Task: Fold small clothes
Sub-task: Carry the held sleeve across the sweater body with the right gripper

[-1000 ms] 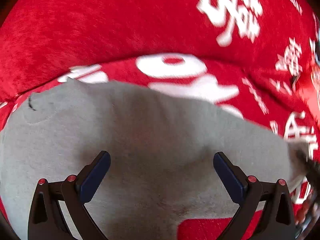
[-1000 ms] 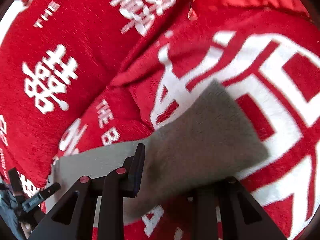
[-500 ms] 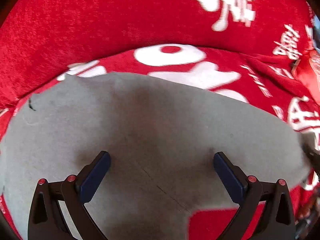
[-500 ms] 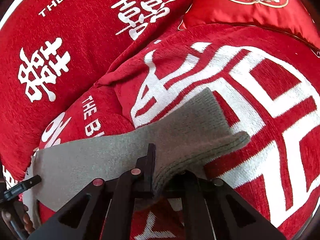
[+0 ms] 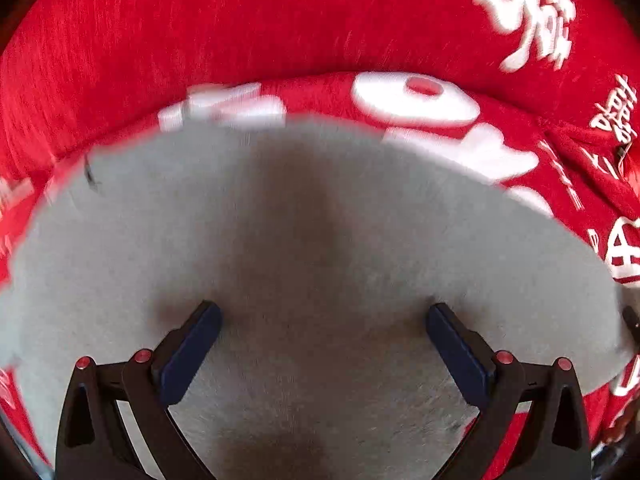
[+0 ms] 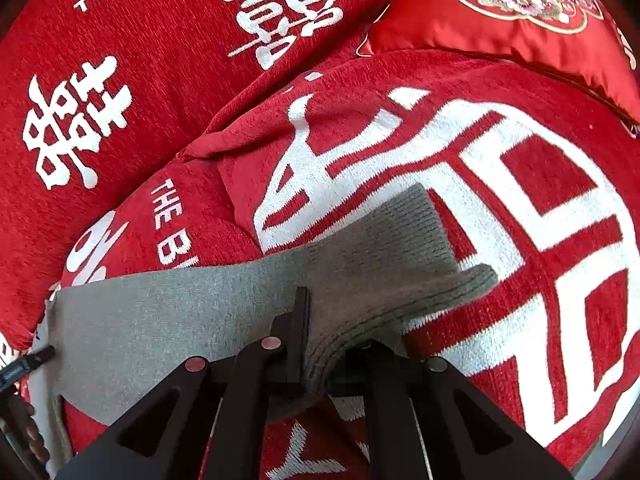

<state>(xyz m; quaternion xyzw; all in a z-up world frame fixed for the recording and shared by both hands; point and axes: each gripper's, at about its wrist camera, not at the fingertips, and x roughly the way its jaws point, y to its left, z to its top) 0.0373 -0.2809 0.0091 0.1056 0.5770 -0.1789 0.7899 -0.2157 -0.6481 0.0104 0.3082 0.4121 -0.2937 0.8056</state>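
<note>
- Left wrist view: the grey garment (image 5: 320,240) lies flat on the red cover (image 5: 440,96) and fills most of the lower frame, its long axis running left to right and its far edge curving below the white lettering.
- The left gripper (image 5: 322,320) is over the cloth with its jaws spread wide; its blue pads (image 5: 188,356) grip nothing.
- Behind the garment rises a plush red cushion (image 5: 240,20) with white characters; the picture is blurred at the cloth's edges.
- Right wrist view: the garment (image 6: 180,308) is a fine grey knit stretching from the lower left towards the centre right, ending in a ribbed sleeve (image 6: 400,240) that points up and right.
- The right gripper (image 6: 320,340) is pressed together, pinching a thick ribbed fold of the garment and lifting it off the cover.
- The cover (image 6: 520,200) is coarse red chenille with bold white characters; a shiny embroidered pillow (image 6: 500,20) sits at the upper right, well apart from the cloth.
- The left gripper's tip (image 6: 40,356) touches the garment's far left edge.
</note>
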